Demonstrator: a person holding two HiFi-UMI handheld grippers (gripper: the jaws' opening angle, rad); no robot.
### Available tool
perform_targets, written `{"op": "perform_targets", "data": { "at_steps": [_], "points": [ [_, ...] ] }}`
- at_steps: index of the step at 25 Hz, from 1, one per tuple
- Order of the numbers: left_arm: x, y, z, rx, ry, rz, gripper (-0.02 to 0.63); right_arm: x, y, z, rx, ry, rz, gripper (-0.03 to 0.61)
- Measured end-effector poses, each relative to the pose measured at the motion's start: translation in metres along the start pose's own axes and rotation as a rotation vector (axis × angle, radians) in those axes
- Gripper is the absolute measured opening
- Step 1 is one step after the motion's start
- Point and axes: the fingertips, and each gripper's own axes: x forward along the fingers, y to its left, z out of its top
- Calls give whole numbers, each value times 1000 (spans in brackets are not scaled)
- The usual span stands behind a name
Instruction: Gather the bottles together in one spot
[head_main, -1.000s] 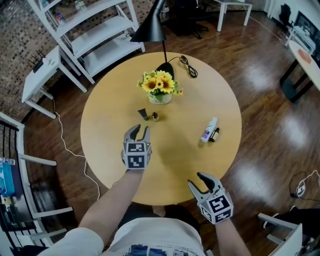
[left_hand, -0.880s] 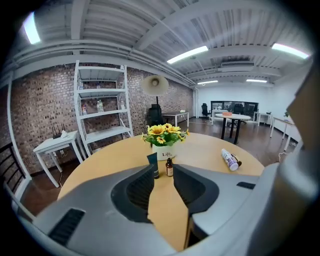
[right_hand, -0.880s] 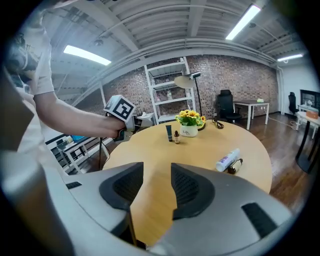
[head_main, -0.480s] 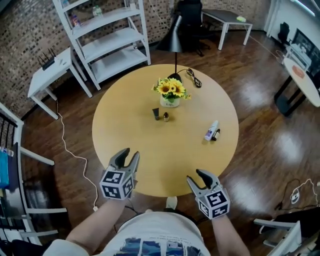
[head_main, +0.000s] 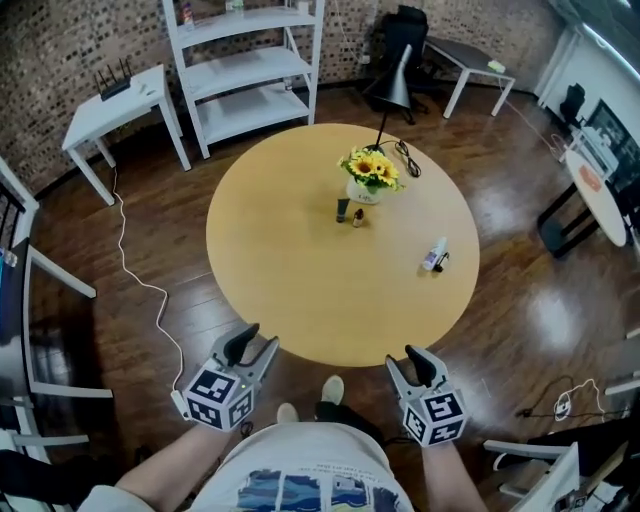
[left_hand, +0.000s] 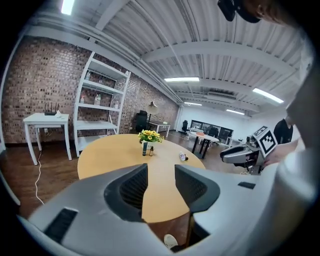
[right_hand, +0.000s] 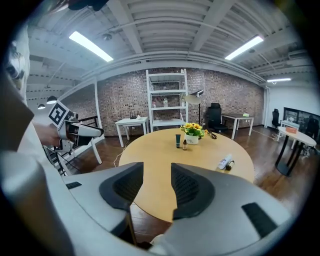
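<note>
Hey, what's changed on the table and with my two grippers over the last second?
Both drew back past the table's near edge: the left gripper from near the tube, its jaws just opening with nothing between them; the right gripper only slightly. The tube, small bottle and white bottle stayed put.

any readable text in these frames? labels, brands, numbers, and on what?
No text is legible in any view.
white bottle: label print, too small to read.
flower pot: dark print, blurred.
shirt: printed graphic, cut off and unreadable.
</note>
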Motion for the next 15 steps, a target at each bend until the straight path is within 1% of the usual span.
{"op": "perform_targets", "data": {
  "at_steps": [3,6,9,15],
  "points": [
    [-22,-5,-15,-36,18,-13,144,-12,17,-4,3,7,-18,198],
    [-37,-11,-23,-21,33,-16,144,-21,31,-5,-9,9,-25,198],
    [-46,-11,-27,-16,29,-23,144,-25,42,-7,-19,18,-28,198],
    [-47,-15,-30,-9,29,-60,147,-32,51,-13,-30,35,-30,198]
  ]
}}
